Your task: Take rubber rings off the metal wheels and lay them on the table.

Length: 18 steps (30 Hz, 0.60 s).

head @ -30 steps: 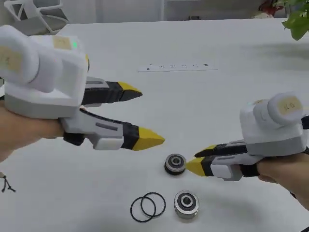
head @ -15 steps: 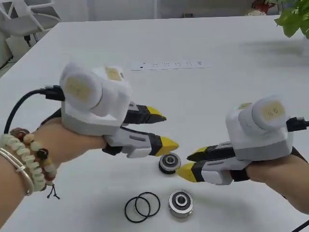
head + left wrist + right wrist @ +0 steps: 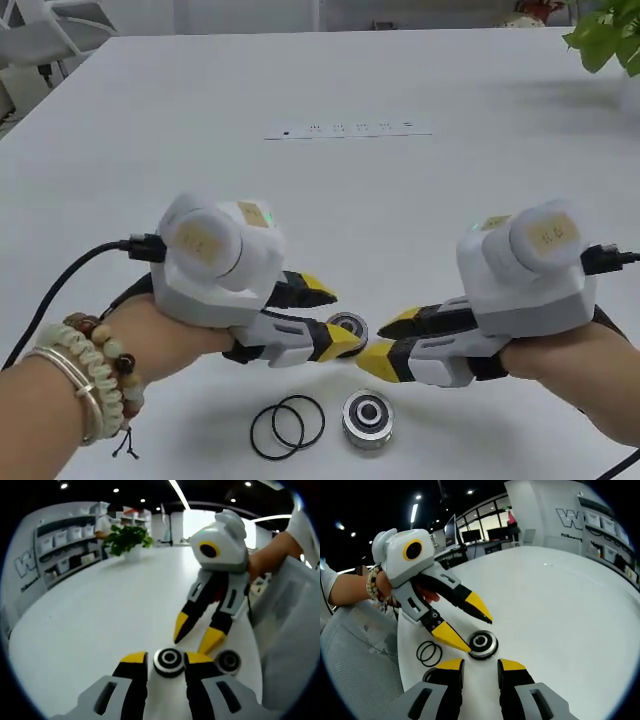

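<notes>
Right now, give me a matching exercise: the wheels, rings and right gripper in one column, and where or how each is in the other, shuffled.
1 ringed wheel
2 bare wheel
3 loose rings
4 right gripper

A overlapping, flat on the table
B between the left gripper's open jaws
C jaws open, holding nothing
D beside the rings, rubber off

Pairs: 1-B, 2-D, 3-A, 4-C
</notes>
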Each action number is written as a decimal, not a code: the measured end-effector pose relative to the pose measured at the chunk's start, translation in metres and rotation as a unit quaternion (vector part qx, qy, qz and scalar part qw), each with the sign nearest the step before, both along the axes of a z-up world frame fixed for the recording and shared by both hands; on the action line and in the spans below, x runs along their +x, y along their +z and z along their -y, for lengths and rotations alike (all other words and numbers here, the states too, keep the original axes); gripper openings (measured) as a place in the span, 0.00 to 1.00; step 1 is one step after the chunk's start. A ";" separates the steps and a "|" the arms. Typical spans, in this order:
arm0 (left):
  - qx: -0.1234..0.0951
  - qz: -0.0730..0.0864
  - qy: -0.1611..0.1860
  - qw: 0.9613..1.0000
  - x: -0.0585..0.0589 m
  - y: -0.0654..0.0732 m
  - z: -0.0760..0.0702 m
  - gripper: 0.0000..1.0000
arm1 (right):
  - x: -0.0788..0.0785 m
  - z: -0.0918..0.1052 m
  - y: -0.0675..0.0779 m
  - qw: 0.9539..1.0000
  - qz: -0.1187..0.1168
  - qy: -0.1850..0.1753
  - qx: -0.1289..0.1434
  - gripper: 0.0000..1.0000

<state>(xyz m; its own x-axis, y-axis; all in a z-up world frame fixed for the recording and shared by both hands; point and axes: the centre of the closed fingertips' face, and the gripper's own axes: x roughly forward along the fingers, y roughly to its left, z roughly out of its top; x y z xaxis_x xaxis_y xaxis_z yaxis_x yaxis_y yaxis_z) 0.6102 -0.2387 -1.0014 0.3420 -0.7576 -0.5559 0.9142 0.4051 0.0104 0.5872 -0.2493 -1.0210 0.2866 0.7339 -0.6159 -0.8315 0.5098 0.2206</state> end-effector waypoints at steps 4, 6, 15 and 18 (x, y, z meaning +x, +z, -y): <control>-0.005 -0.004 0.002 1.000 -0.001 -0.002 0.003 0.26 | 0.000 0.000 0.000 1.000 0.001 0.000 0.000 0.24; -0.003 -0.004 0.000 1.000 -0.002 -0.004 0.004 0.23 | 0.000 0.000 0.000 1.000 0.002 0.000 -0.001 0.24; -0.008 -0.010 0.001 1.000 -0.005 -0.006 0.005 0.17 | 0.001 0.000 0.002 1.000 0.009 0.000 -0.004 0.23; -0.010 -0.007 0.007 1.000 -0.003 -0.007 0.003 0.15 | 0.002 -0.001 0.003 1.000 0.014 0.002 -0.004 0.23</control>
<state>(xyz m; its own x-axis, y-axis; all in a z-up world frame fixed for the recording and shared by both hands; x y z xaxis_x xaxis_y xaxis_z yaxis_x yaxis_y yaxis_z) 0.6067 -0.2416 -1.0079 0.3454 -0.7634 -0.5458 0.9083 0.4181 -0.0100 0.5887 -0.2481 -1.0183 0.3013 0.7296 -0.6139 -0.8393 0.5085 0.1924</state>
